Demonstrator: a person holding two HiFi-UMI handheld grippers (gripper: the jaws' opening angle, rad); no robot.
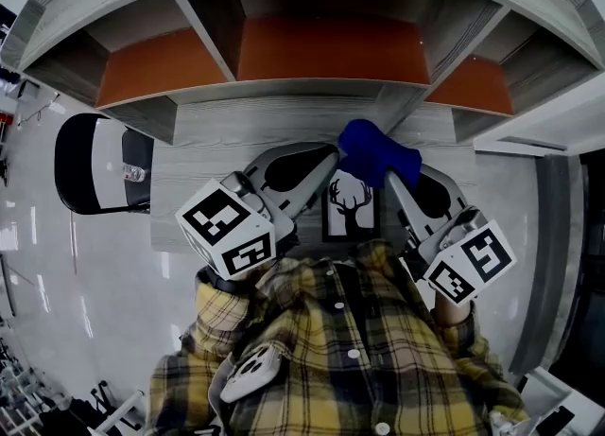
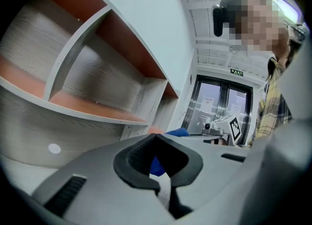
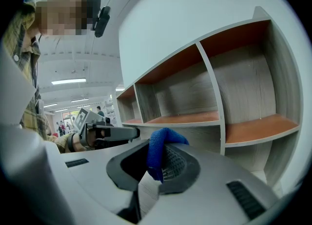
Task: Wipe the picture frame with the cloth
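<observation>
Blue cloth at top of picture frame, held by right gripper.

Deer-print picture frame on wood-grain desk, just in front of shelf unit, between both grippers; upright or flat not clear from above. Blue cloth bunched over frame's top right corner, pinched in jaws of right gripper. Left gripper against frame's upper left edge, jaws closed tip to tip, nothing visibly pinched at tips; pale strip in gap behind tips, not identifiable. Plaid shirt below.
</observation>
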